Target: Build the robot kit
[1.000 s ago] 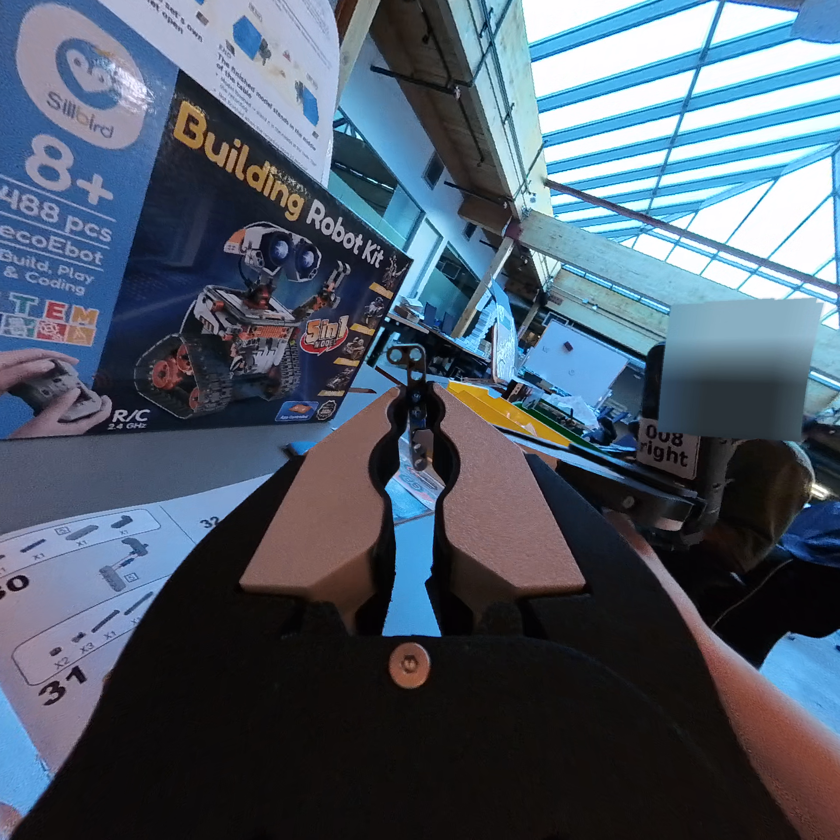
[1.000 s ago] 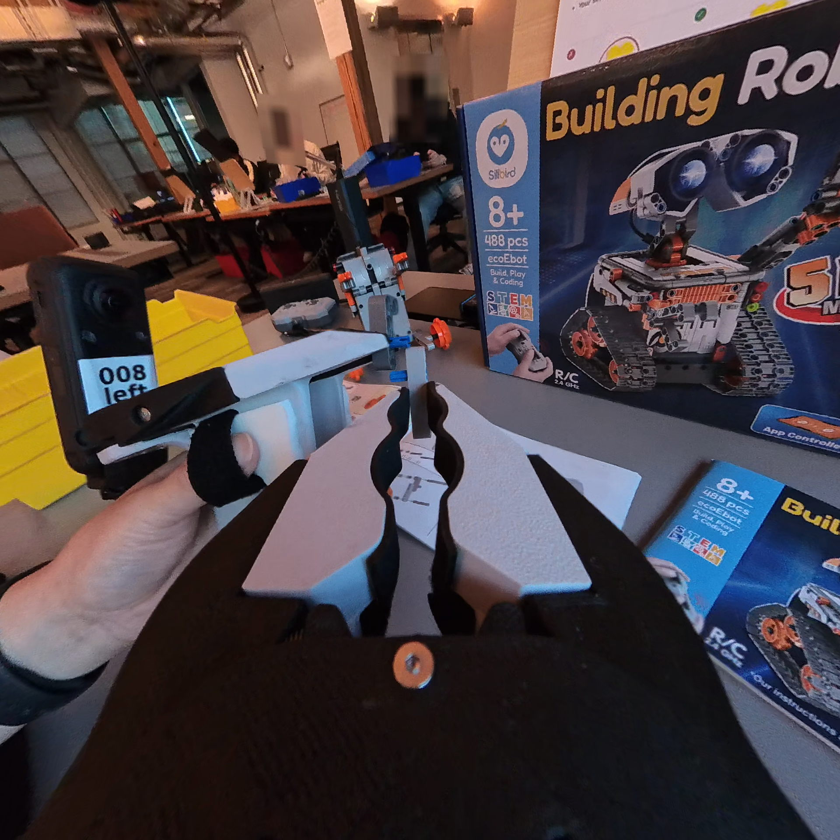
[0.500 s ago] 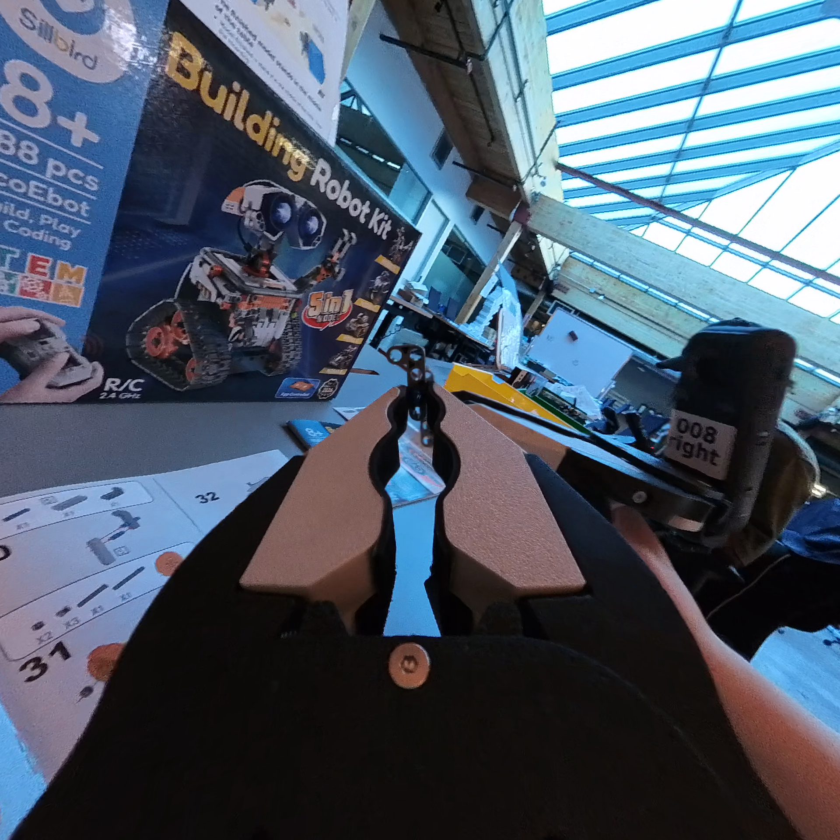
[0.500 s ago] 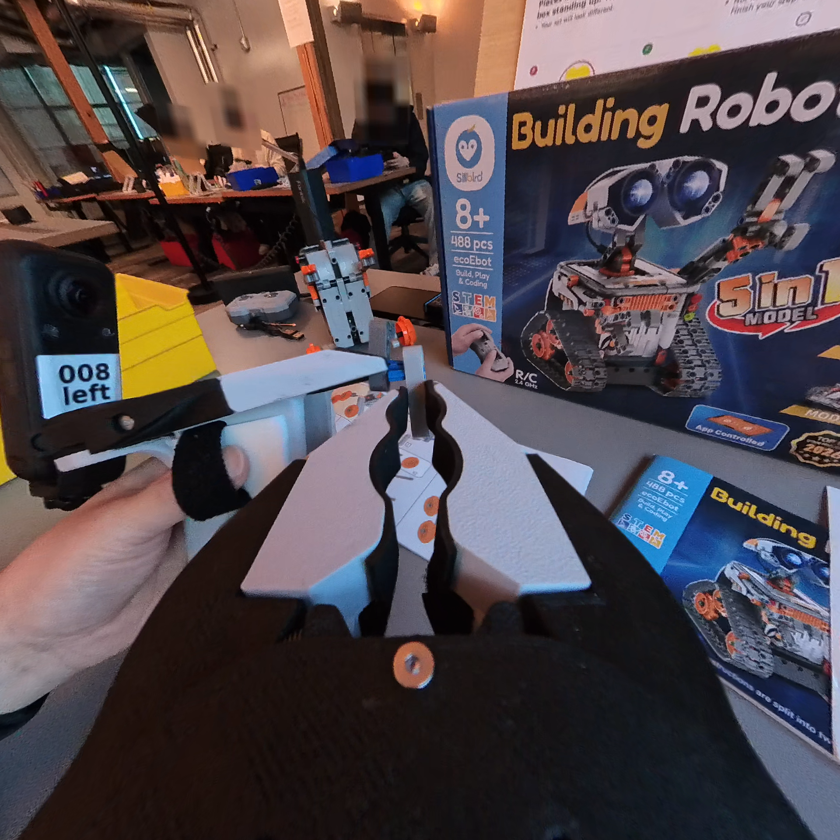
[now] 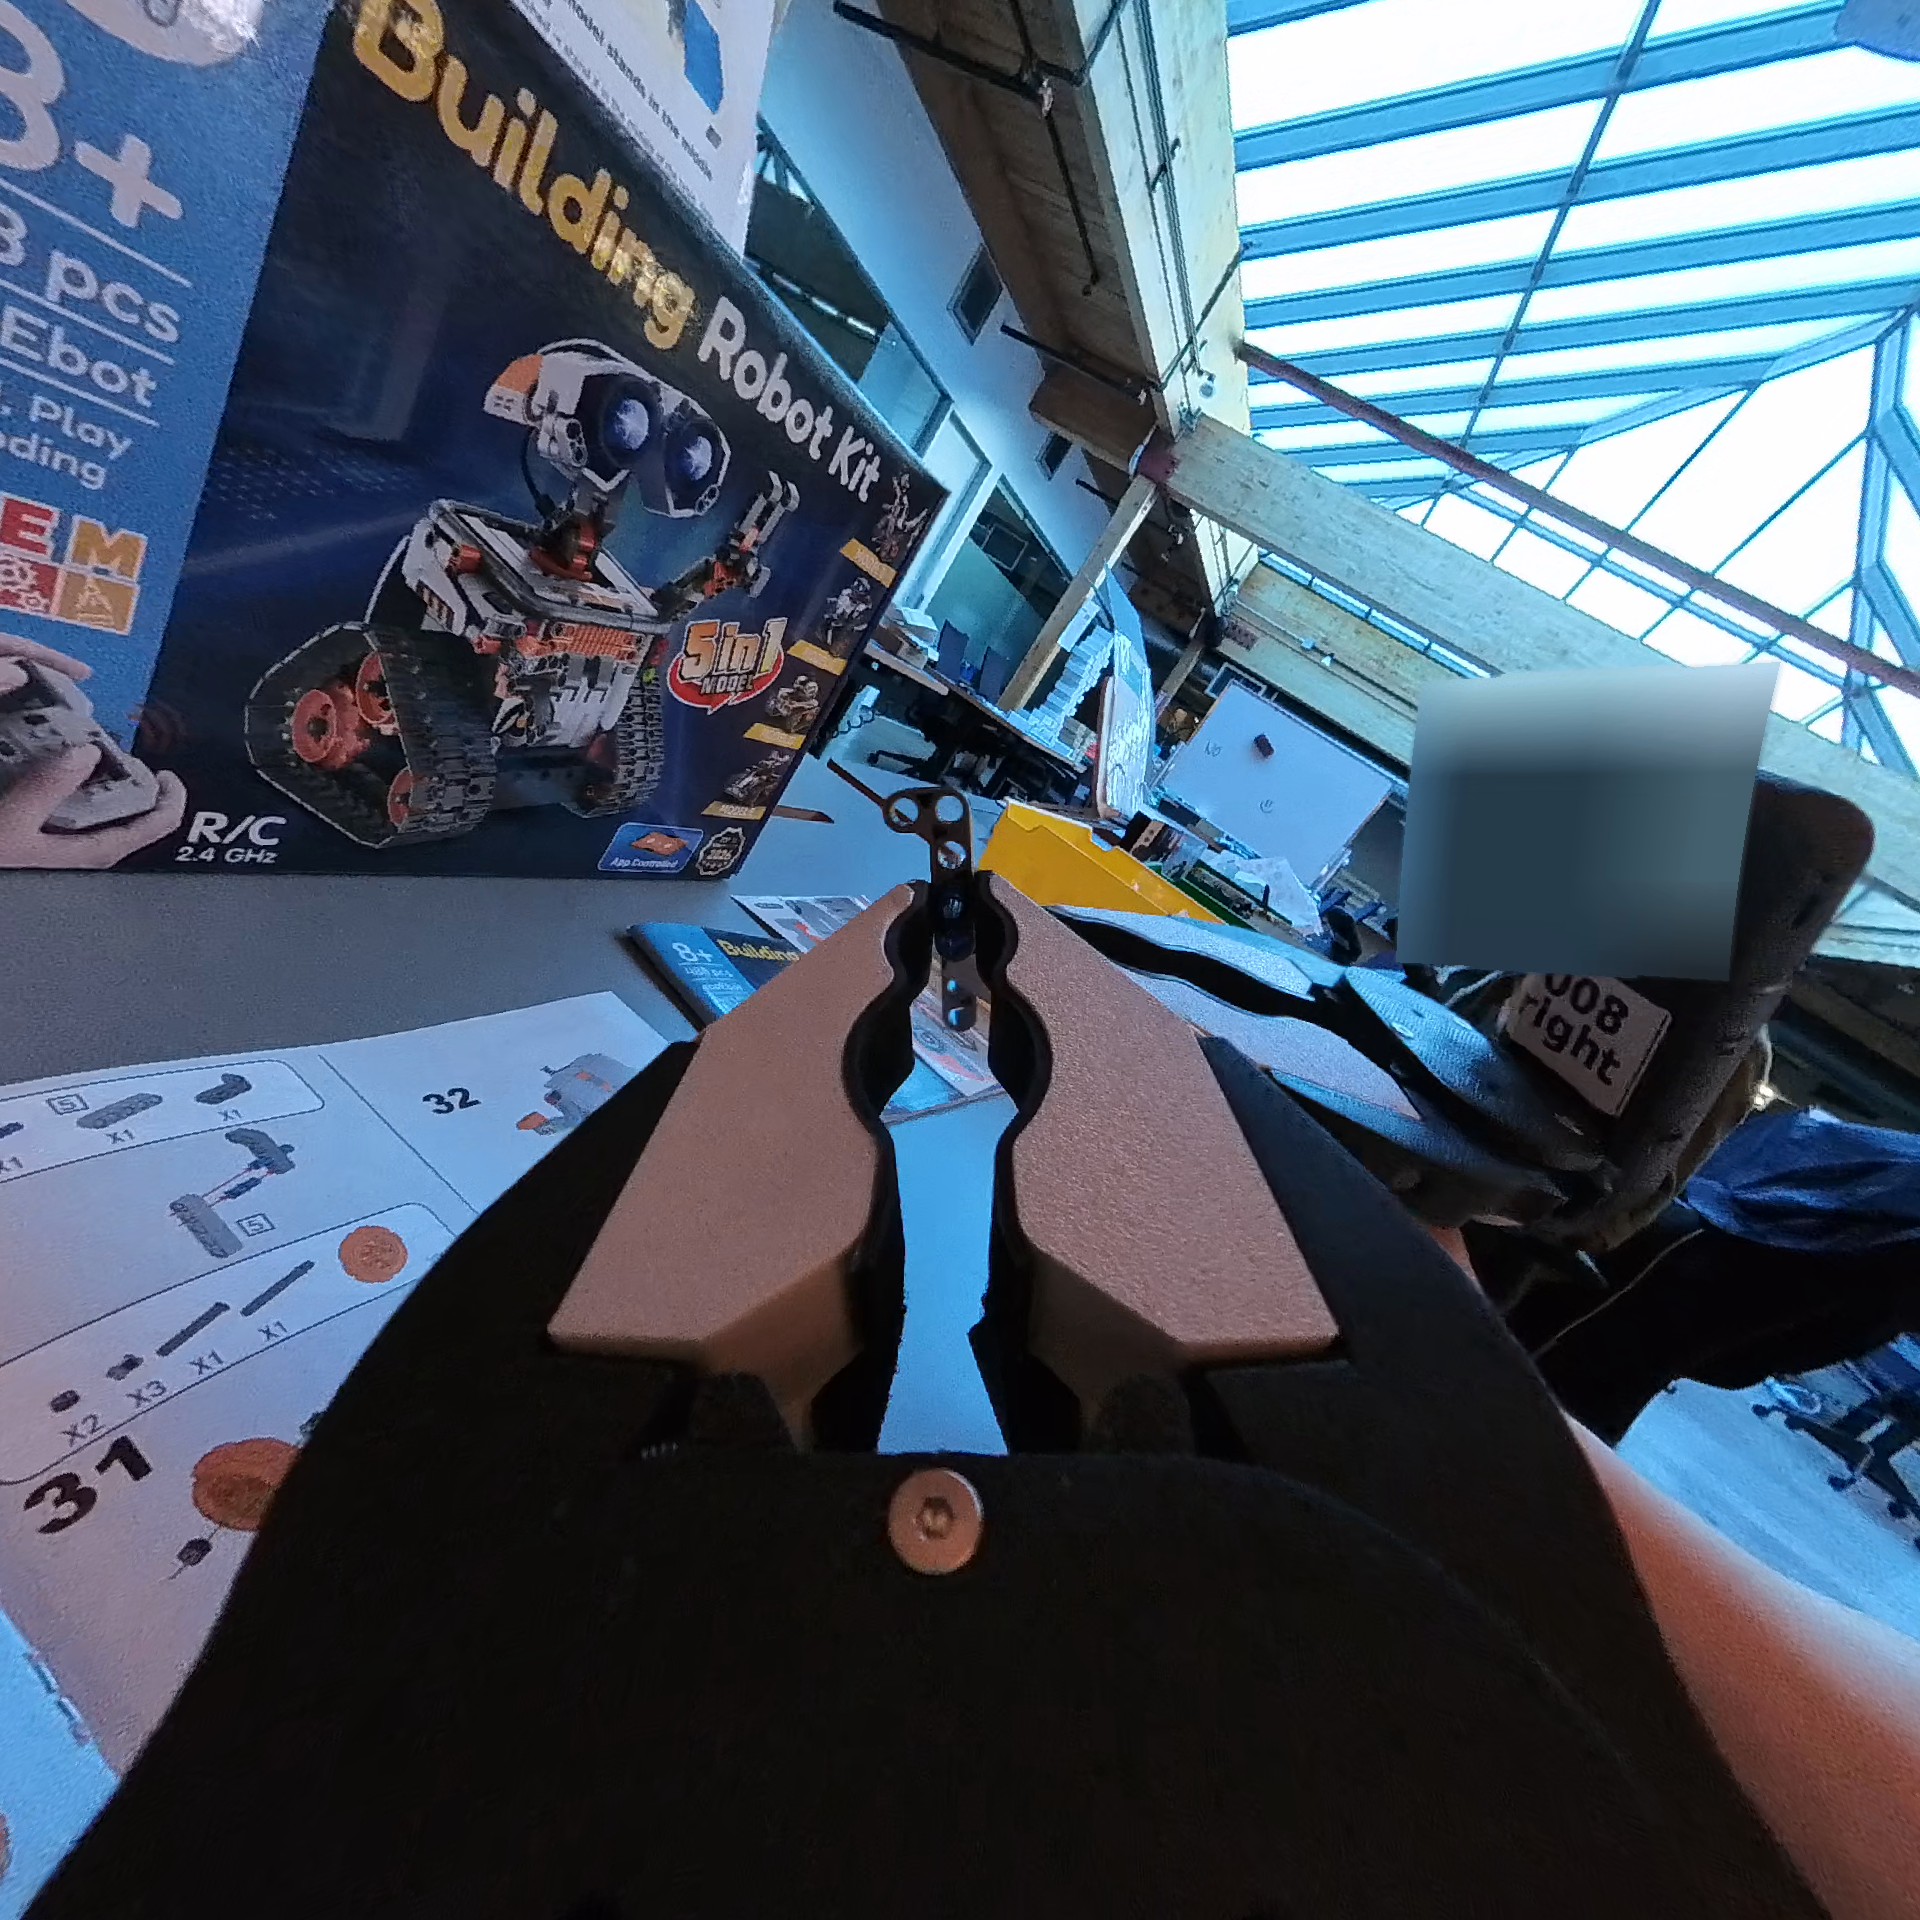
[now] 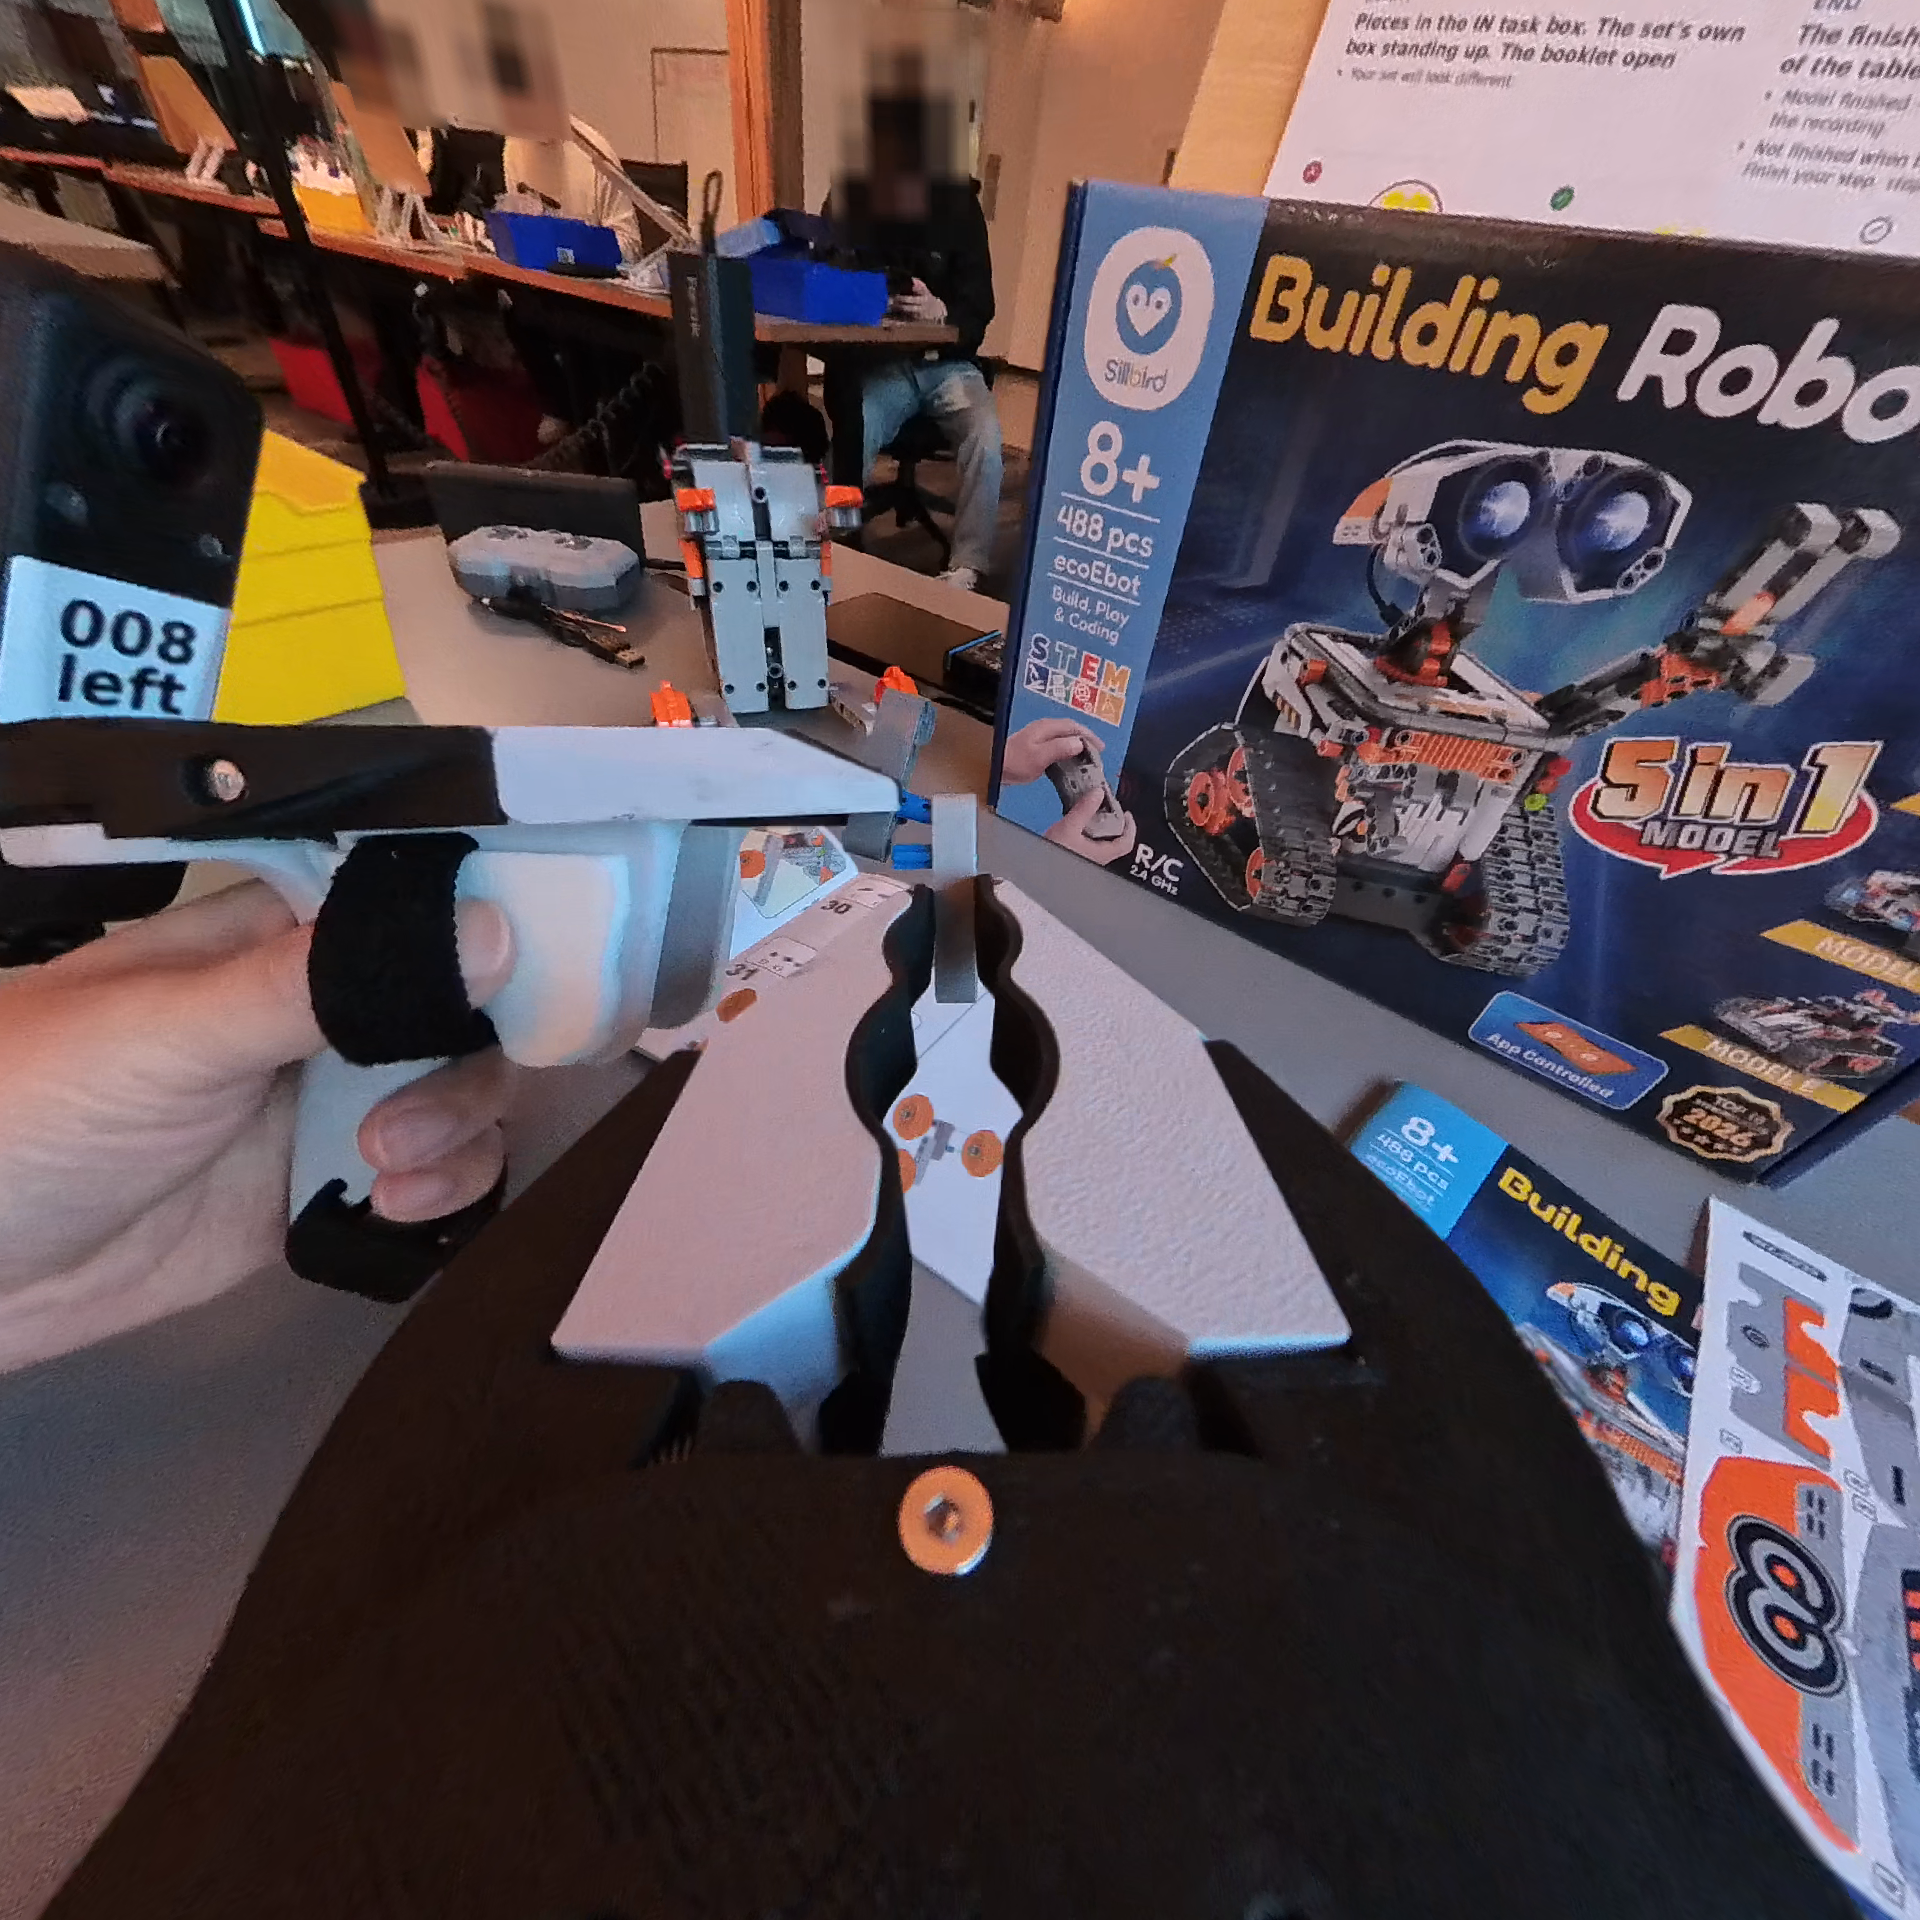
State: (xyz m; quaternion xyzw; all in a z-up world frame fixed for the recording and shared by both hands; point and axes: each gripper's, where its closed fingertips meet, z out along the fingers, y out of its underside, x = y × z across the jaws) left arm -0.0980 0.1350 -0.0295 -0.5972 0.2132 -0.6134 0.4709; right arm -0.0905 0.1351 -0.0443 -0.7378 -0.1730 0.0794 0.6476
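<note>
Both claws swung rightward, left claw [image 5: 951,904] pinching dark beam [image 5: 948,878], right claw [image 6: 954,904] pinching grey piece [image 6: 954,904]

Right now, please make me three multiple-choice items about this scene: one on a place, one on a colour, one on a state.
1. Where does the kit box stand?
A. upright on the grey table
B. flat on the floor
C. inside the yellow bin

2. What colour is the piece in the right gripper?
A. red
B. light grey
C. green

3. How is the left gripper?
A. wide open, empty
B. lying on the table
C. shut on a dark beam with holes

Answers: 1 A, its lower edge meets the tabletop; 2 B, the grey piece sticks up between the tips; 3 C, the beam sticks out past the closed tips.
</note>
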